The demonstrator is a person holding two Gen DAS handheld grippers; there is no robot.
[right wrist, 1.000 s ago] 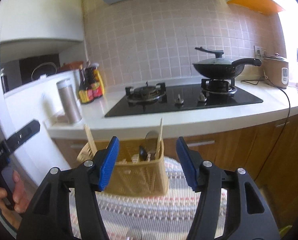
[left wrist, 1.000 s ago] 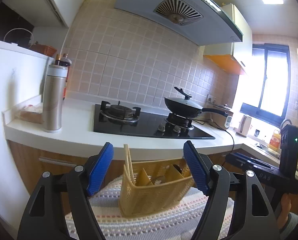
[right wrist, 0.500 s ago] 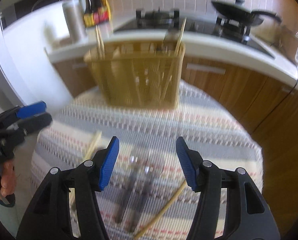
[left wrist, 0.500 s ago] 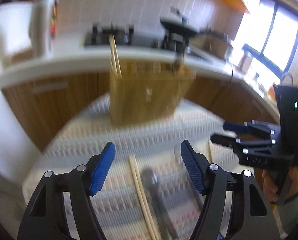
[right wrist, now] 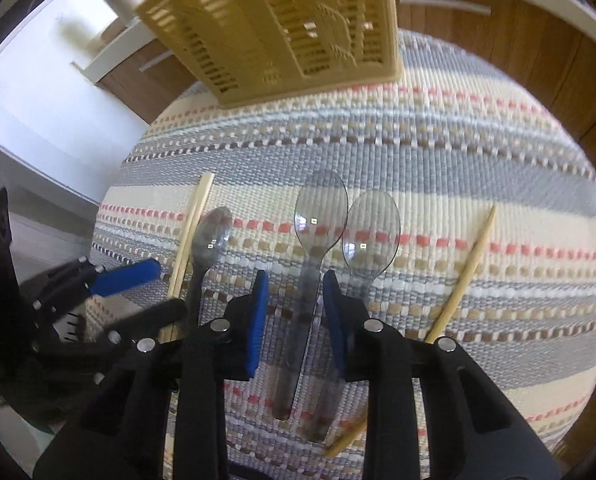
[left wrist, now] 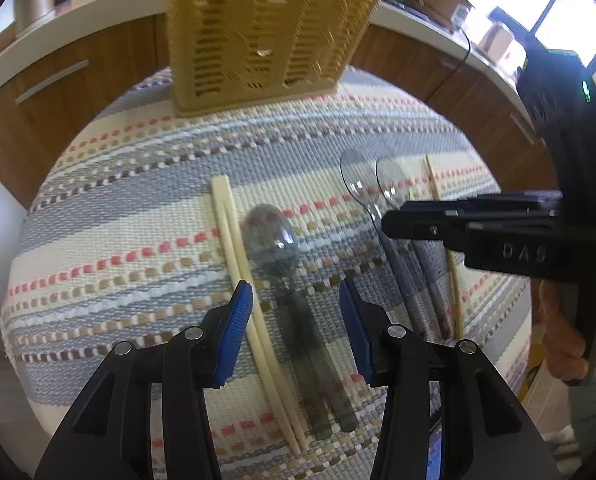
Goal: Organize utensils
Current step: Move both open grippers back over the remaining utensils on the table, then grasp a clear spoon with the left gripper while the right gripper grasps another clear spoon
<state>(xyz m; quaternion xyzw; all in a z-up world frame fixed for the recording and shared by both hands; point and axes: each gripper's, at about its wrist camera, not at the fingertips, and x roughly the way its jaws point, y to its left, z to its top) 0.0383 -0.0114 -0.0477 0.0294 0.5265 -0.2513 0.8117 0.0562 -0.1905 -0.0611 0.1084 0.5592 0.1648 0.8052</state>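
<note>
Three clear spoons (right wrist: 321,216), three chopsticks (left wrist: 234,248), one yellow basket (left wrist: 258,32) and one striped mat (left wrist: 138,208).

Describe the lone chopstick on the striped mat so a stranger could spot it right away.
Start at the yellow basket on the striped mat. In front lie two clear spoons; the single chopstick lies slanted to their right, alone, whereas the other chopsticks lie paired at the left.

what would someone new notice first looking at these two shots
Clear plastic spoons and pale chopsticks lie in a row on the striped woven mat, with a yellow slotted utensil basket standing at its far edge. Both blue-padded grippers have just been closing: the right gripper straddles one spoon's handle, the left gripper a spoon and the chopsticks.
</note>
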